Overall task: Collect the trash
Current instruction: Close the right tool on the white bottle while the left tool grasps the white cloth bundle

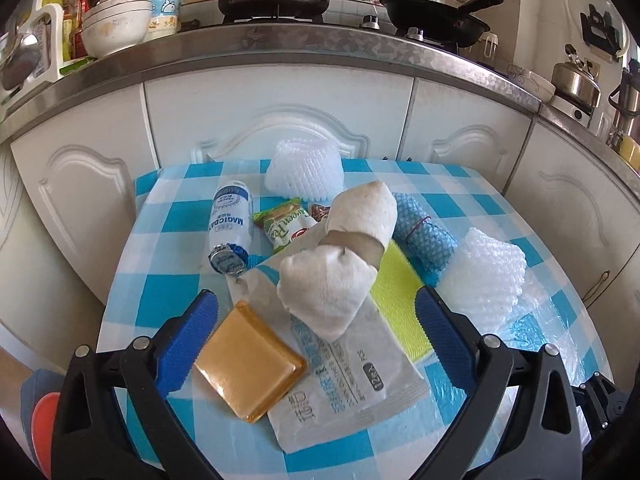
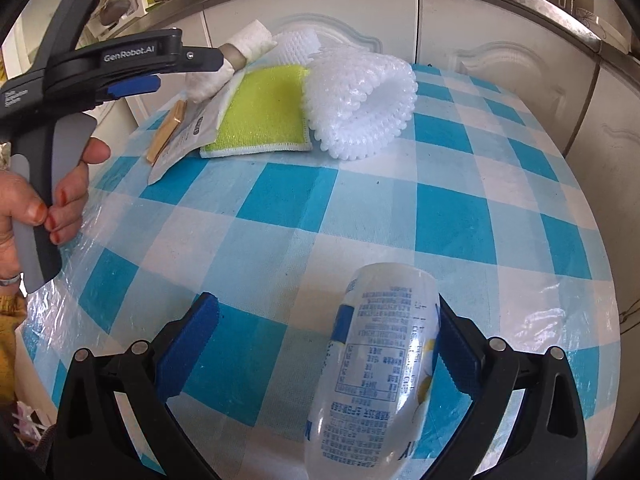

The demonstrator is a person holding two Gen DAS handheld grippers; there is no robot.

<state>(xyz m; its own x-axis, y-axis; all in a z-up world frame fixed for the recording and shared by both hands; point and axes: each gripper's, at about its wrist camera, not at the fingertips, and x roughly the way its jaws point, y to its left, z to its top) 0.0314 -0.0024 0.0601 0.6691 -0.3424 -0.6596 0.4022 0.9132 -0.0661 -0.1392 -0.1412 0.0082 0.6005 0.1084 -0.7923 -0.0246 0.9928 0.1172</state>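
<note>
The right gripper [image 2: 328,344] stands spread around a clear plastic bottle [image 2: 380,368] touching only its right pad; light, slick, crushable, best pinched mid-body. The left gripper [image 1: 316,320] hovers released.

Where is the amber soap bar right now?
In the left wrist view, the amber soap bar lies between the open left gripper fingers, nearer the left one, resting on the white printed packet on the checked tablecloth.
</note>
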